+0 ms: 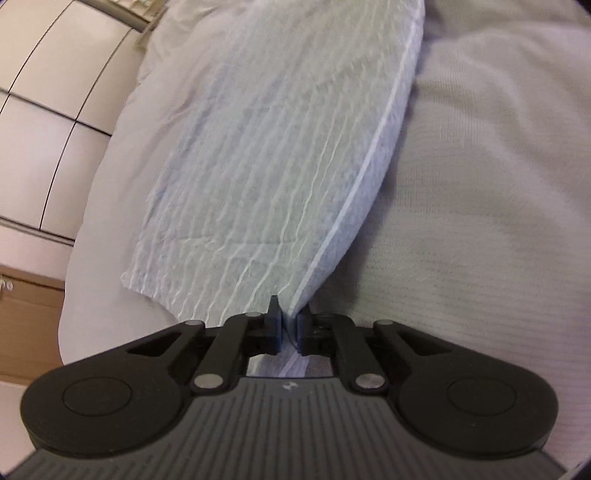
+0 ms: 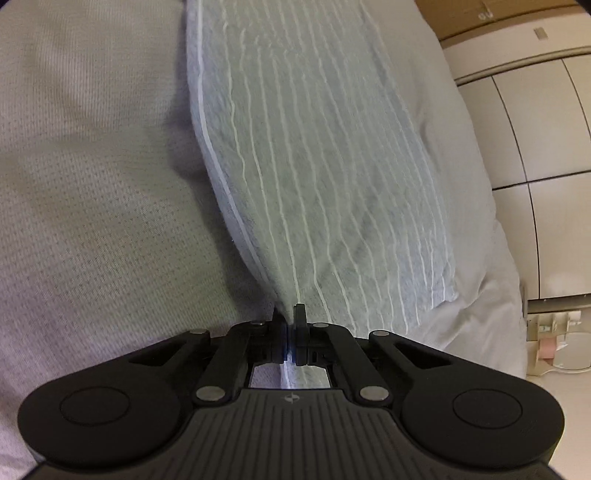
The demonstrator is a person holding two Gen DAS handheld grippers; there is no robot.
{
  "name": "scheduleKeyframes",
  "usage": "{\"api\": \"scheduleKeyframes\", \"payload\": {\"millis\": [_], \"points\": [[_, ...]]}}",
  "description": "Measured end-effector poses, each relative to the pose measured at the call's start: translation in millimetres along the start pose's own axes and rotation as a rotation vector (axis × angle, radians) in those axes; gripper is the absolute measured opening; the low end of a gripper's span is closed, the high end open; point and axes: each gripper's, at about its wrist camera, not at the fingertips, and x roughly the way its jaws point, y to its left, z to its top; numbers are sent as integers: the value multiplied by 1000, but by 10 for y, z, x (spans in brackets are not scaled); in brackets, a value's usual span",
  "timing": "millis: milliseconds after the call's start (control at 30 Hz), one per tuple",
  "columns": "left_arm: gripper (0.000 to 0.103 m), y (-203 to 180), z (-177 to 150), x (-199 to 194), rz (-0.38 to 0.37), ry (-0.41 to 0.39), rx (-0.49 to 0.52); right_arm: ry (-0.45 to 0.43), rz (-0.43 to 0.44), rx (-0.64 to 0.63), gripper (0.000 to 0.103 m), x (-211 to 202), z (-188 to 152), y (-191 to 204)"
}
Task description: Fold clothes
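Left gripper (image 1: 288,325) is clamped tight on the near edge of the striped cloth (image 1: 273,155) — fabric pinched between the pads, a bit of it showing through the gap behind the jaws. Right gripper (image 2: 290,334) is in the same state: jaws closed down on the cloth (image 2: 317,177), a thin sliver of fabric squeezed between them.

The cloth is pale blue-grey with thin white wavy stripes running away from the cameras. It lies on a light grey bed cover (image 1: 480,206) with a fine waffle texture, stretching forward from each grip. In the left view a folded or hemmed edge (image 1: 380,140) curves along the cloth's right side; in the right view the matching edge (image 2: 207,147) runs along its left side — both grippers hold the same near end. The far corner looks slightly raised off the cover, though how much is hard to say.

Cream cabinet panels (image 1: 44,110) with dark seams sit beyond the bed. Right view also shows a cardboard box (image 2: 480,18) top right.
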Motion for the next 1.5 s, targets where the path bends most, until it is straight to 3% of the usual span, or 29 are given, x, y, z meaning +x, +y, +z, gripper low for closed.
{"api": "scheduleKeyframes", "payload": {"millis": [233,600,867,1033,1067,1133,1167,1233,1300,1400,1500], "points": [[4,-50,115,-635,-33,-8,-6,-54,-9,44,0,-506,-148,-110],[4,-899,160,-1783,-185,19,-86,-32,92,46,0,-1572,-686,454],[4,-1442,1,-2002,-243,-15,-102,69,71,88,0,-2097,-838,1074],[12,-1632,-104,-2070,-278,1,-94,115,33,100,0,-1988,-868,1296],[16,-1616,-140,-2106,-286,8,-98,133,31,95,0,-1958,-849,1325],[19,-1568,-221,-2155,-305,31,-106,175,21,87,20,-1927,-808,1384],[20,-1547,-269,-2194,-314,42,-108,187,18,97,37,-1874,-801,1318],[20,-1469,-386,-2258,-321,63,-107,205,39,151,38,-1802,-805,1181],[27,-1352,-462,-2308,-304,67,-88,227,56,202,37,-1839,-822,1151],[36,-1114,-515,-2282,-247,44,-50,252,81,284,37,-1980,-797,1163],[37,-877,-574,-2109,-197,6,31,271,101,371,37,-2211,-687,1250]]}}
